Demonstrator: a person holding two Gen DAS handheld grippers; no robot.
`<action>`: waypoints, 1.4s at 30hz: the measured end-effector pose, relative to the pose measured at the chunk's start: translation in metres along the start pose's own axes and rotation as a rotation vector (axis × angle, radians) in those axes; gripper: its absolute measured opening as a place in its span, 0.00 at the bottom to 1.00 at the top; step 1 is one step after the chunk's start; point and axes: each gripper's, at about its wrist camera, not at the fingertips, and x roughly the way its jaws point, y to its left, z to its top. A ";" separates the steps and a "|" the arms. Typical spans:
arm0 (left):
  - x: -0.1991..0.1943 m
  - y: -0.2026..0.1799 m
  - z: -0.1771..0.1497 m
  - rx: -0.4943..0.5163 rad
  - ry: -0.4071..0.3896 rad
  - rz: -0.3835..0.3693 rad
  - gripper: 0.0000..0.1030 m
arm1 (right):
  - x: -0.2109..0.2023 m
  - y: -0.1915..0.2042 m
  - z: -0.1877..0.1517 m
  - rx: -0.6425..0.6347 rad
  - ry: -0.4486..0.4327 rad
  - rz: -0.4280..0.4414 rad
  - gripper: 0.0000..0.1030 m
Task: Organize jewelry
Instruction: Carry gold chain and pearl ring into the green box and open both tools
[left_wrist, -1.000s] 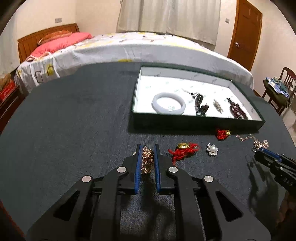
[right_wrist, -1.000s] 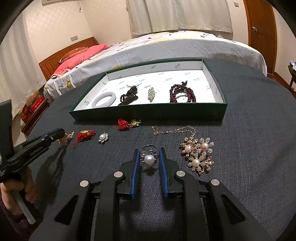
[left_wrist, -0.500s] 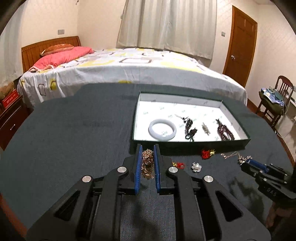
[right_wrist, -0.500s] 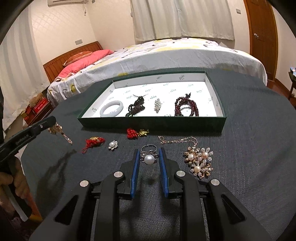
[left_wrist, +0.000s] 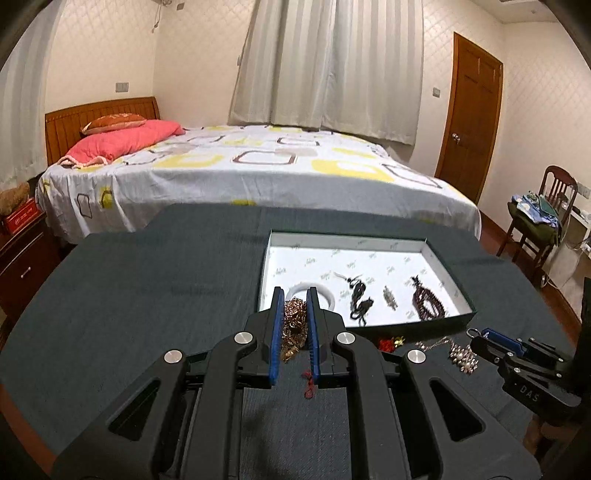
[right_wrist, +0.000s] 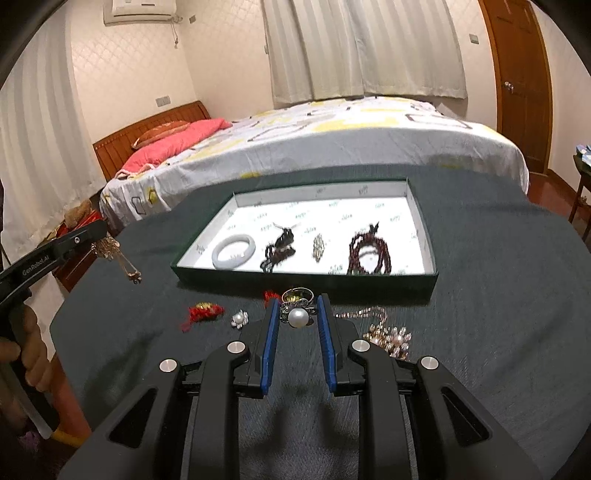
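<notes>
A tangled gold-coloured chain necklace (left_wrist: 293, 325) is pinched between the blue-padded left gripper (left_wrist: 293, 302), raised above the dark cloth-covered table (left_wrist: 147, 295). A silver pearl-topped ring (right_wrist: 297, 314) is clamped by the right gripper (right_wrist: 295, 304). The shallow green white-lined tray (right_wrist: 424, 236) is seen at twelve o'clock.

**Jewelry count around the green tray**

Inside the green tray (right_wrist: 373, 282): four pieces. One white bangle (right_wrist: 233, 250), one black bead bracelet (right_wrist: 279, 248), one small brooch (right_wrist: 317, 246), one dark red bead bracelet (right_wrist: 369, 254).

On the table (right_wrist: 498, 295) in front of the tray: two red knotted charms (right_wrist: 202, 312), one pearl brooch (right_wrist: 239, 318), one pearl flower necklace (right_wrist: 389, 338).

Held off the table: one pearl ring (right_wrist: 297, 312), one gold chain piece (left_wrist: 294, 326).
</notes>
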 end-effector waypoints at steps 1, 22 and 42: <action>-0.001 -0.001 0.002 0.001 -0.006 -0.002 0.12 | -0.002 0.000 0.002 -0.001 -0.007 0.000 0.21; 0.019 -0.030 0.071 0.049 -0.154 -0.073 0.12 | 0.006 -0.001 0.085 -0.034 -0.178 -0.010 0.21; 0.222 -0.024 0.058 0.047 0.164 -0.015 0.12 | 0.164 -0.040 0.087 0.048 0.015 -0.105 0.21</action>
